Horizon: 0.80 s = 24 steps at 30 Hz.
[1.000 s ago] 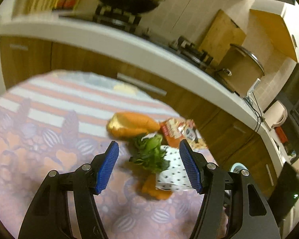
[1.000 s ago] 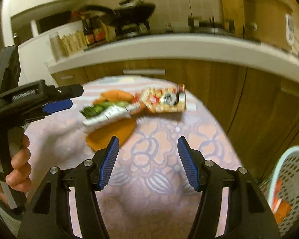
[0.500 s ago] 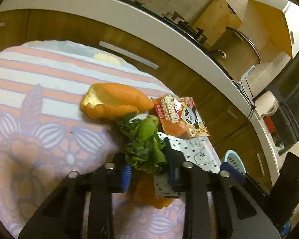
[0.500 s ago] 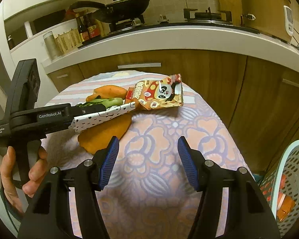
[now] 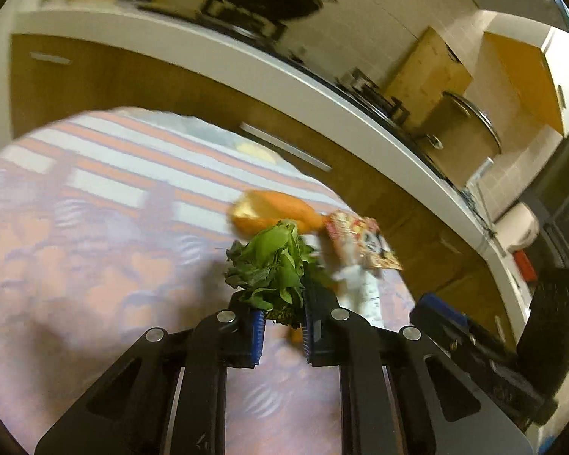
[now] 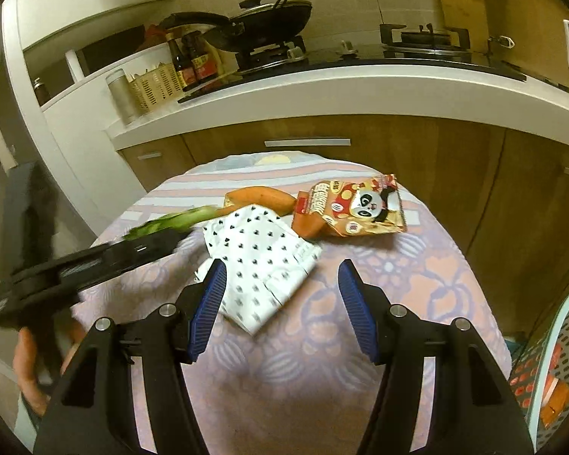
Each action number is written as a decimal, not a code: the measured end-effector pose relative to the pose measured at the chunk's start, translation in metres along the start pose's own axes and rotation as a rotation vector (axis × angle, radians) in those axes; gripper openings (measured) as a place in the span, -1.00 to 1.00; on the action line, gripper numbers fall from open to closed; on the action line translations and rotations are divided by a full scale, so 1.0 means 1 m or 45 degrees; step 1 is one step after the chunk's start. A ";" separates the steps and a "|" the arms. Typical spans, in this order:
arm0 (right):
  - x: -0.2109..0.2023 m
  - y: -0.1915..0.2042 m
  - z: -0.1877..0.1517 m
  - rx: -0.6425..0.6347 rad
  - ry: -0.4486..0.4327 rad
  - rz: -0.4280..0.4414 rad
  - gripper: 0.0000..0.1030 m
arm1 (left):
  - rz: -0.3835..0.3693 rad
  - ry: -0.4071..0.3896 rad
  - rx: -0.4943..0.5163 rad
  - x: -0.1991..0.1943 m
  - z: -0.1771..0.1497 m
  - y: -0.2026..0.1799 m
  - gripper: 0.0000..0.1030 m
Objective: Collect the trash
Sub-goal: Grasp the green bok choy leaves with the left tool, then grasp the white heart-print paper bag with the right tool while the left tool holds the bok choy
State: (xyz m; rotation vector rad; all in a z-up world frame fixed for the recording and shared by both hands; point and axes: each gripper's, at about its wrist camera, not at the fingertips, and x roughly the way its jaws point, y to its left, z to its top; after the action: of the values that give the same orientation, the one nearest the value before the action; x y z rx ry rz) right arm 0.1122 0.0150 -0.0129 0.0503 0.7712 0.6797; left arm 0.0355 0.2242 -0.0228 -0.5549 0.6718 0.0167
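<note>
Kitchen cabinets [image 6: 360, 167] and a white counter [image 6: 322, 91] back a small table under a patterned cloth [image 6: 322, 360]; a pale blue basket [image 6: 561, 341] stands off its right edge, scraps already inside. Left gripper [image 5: 280, 331] is clenched on a bunch of leafy greens [image 5: 275, 265], carried clear of the cloth; right gripper [image 6: 282, 309] is released, jaws wide, poised just above a white spotted wrapper [image 6: 260, 254]. Remaining on the cloth: the wrapper, a panda snack bag [image 6: 354, 208] and orange peel [image 6: 258, 197], all touching or overlapping. Assessment: the greens are light, limp and likely to shed leaves, so the grip near the stems is sound; the wrapper is thin, flat and slippery, best pinched at its raised near corner; the snack bag is crinkly and stiffer, best taken by an edge.
</note>
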 end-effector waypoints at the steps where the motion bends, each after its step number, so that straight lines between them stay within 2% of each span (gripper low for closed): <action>1: 0.003 0.001 0.001 0.007 0.007 -0.018 0.13 | 0.017 -0.019 -0.012 -0.006 -0.002 0.003 -0.74; 7: 0.022 -0.004 -0.003 0.083 0.068 -0.018 0.14 | 0.051 -0.082 -0.065 -0.012 -0.013 0.022 -0.73; 17: 0.032 0.017 -0.024 0.001 0.138 -0.011 0.44 | 0.054 -0.077 -0.061 -0.011 -0.016 0.024 -0.73; 24: 0.049 0.015 -0.025 0.031 0.180 -0.021 0.43 | 0.035 -0.078 -0.062 -0.013 -0.017 0.024 -0.73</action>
State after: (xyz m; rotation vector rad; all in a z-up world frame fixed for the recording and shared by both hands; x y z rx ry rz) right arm 0.1130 0.0500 -0.0573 0.0182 0.9147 0.6628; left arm 0.0106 0.2382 -0.0380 -0.5900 0.6202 0.0755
